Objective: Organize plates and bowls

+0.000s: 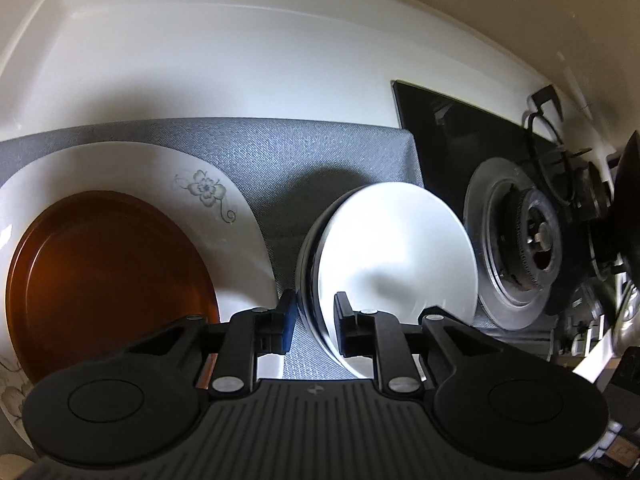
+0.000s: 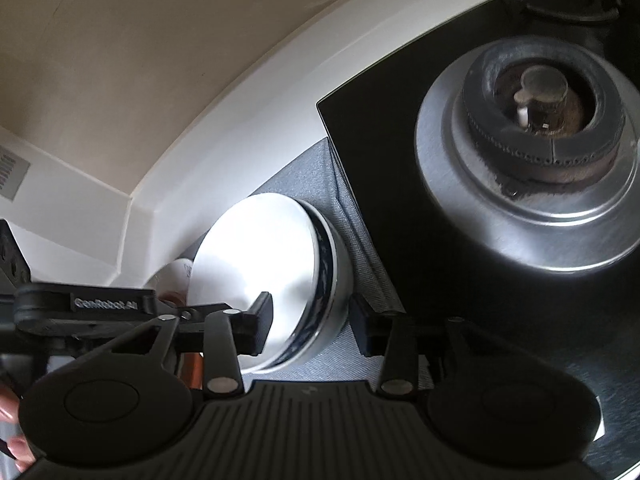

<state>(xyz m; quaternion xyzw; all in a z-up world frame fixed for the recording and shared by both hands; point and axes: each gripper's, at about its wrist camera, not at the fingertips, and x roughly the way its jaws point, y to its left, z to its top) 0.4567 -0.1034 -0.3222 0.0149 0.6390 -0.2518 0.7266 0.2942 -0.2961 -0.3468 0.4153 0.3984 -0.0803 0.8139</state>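
Note:
A stack of white bowls with a dark blue band [image 1: 392, 256] sits on a grey mat [image 1: 280, 152]. My left gripper [image 1: 314, 320] is open, its fingers on either side of the stack's left rim. A brown plate [image 1: 108, 280] lies on a white flowered plate [image 1: 224, 216] to the left. In the right wrist view the same bowl stack [image 2: 260, 264] sits between the open fingers of my right gripper [image 2: 310, 324], which straddles its right rim. I cannot tell whether either gripper touches the rim.
A black gas hob [image 1: 452, 140] with a silver burner [image 1: 528, 240] borders the mat on the right; it also shows in the right wrist view [image 2: 536, 152]. A white counter and wall [image 1: 240, 52] lie behind. The left gripper body [image 2: 88, 308] shows at the left.

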